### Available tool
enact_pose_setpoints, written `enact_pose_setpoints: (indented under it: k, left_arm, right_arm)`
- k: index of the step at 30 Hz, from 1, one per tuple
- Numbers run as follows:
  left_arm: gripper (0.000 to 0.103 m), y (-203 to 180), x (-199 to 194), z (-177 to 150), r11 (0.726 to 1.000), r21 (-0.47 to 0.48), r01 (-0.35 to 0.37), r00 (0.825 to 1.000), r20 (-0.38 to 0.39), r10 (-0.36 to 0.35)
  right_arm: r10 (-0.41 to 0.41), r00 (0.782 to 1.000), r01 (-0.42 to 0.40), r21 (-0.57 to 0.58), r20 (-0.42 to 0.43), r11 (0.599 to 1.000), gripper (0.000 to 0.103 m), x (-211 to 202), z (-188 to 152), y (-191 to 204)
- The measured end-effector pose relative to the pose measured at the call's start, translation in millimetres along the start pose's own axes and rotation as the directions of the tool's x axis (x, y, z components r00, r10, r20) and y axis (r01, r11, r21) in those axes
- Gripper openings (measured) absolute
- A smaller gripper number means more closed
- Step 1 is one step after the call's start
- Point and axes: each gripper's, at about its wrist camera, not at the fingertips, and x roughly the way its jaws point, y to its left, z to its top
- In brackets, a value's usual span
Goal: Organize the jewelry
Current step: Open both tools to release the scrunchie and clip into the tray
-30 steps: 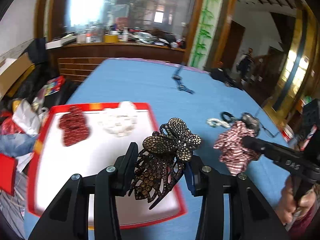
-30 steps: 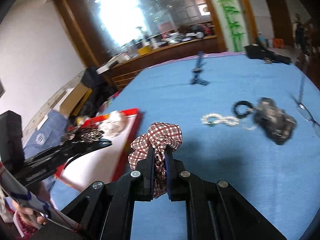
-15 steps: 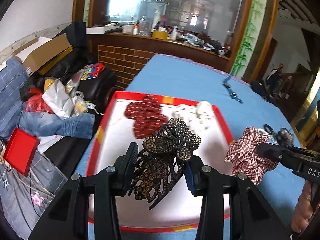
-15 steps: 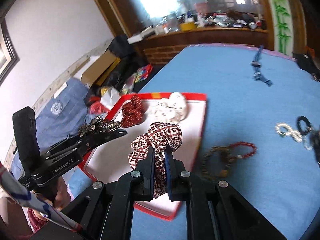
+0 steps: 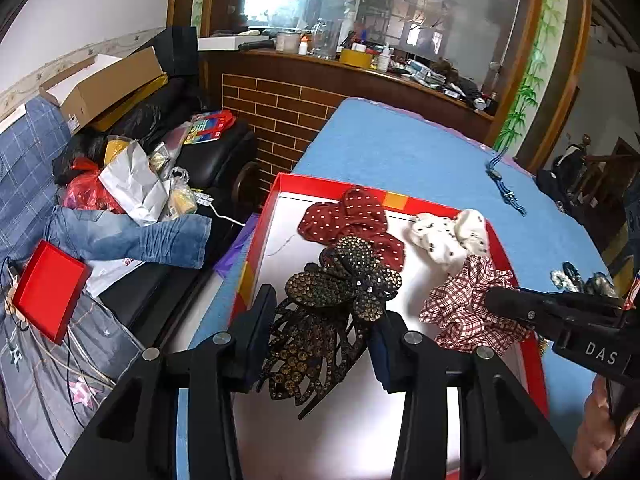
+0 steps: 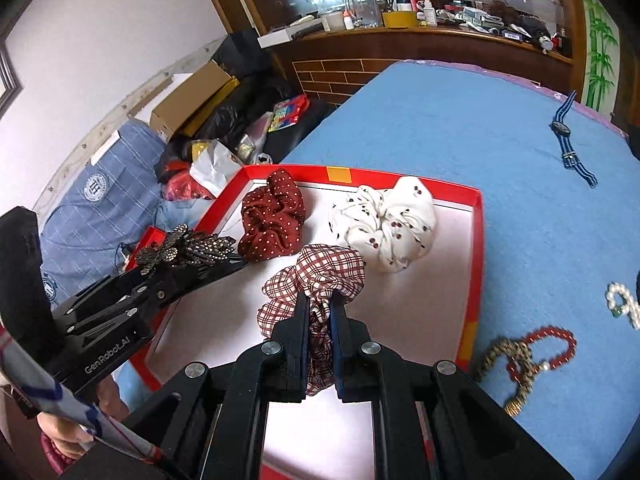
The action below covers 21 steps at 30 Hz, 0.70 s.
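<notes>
My left gripper (image 5: pixel 324 316) is shut on a dark rhinestone butterfly hair claw (image 5: pixel 336 300) and holds it above the red-rimmed white tray (image 5: pixel 276 200). My right gripper (image 6: pixel 320 304) is shut on a red-and-white plaid scrunchie (image 6: pixel 316 276), also above the tray (image 6: pixel 478 216). In the left wrist view the plaid scrunchie (image 5: pixel 468 304) hangs at the tray's right side. A dark red dotted scrunchie (image 6: pixel 274 216) and a white spotted scrunchie (image 6: pixel 388 224) lie at the tray's far end. The hair claw (image 6: pixel 180 248) also shows in the right wrist view, left of the tray.
On the blue tablecloth (image 6: pixel 520 140) right of the tray lie a red bead bracelet (image 6: pixel 544 352), a gold-brown bracelet (image 6: pixel 508 364), a pearl piece (image 6: pixel 624 304) and a striped-strap watch (image 6: pixel 568 144). Left of the table is a cluttered sofa (image 5: pixel 100 200).
Both grippers have swung left from the open tablecloth to over the tray, each carrying its item. The tray now fills the middle of both views.
</notes>
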Motion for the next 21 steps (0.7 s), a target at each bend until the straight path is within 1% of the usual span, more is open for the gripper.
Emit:
enact_pose_setpoints:
  k: [4,13,14,18,19,21]
  left_arm:
    - [0.042,1.4,10.0,3.3,1.0,-0.003,-0.002,1.0,-0.012,0.002]
    - [0.042,-0.2,26.9,7.6,1.0,-0.012,-0.007,0.999,-0.033,0.006]
    - [0.042,-0.1,27.0,7.8,1.0,-0.013,-0.007,0.999,-0.032,0.007]
    - [0.044,-0.1,26.4,7.3,1.0,-0.007,-0.006,1.0,-0.03,0.005]
    - [0.044,0.1,26.1,7.5,1.0,-0.006,-0.003,1.0,-0.03,0.003]
    - [0.045,-0.6,24.9,7.3,1.0,-0.006,0.0,1.0,-0.029,0.0]
  right_arm:
    - [-0.013,1.0,0.013,0.003,-0.006,1.0,0.01,12.4,8.4,0.2]
    - [-0.044,0.999,0.043,0.034,0.014,0.998,0.01,29.4,28.0,-3.7]
    - [-0.046,0.999,0.045,0.037,0.014,0.998,0.013,31.0,28.0,-2.8]
    - [-0.048,0.999,0.048,0.039,0.009,0.998,0.014,34.2,27.0,-2.3]
    - [-0.043,0.999,0.043,0.039,0.01,0.998,0.017,33.7,27.1,-3.0]
    - [-0.036,0.999,0.036,0.039,0.009,0.999,0.025,31.2,27.0,-4.0]
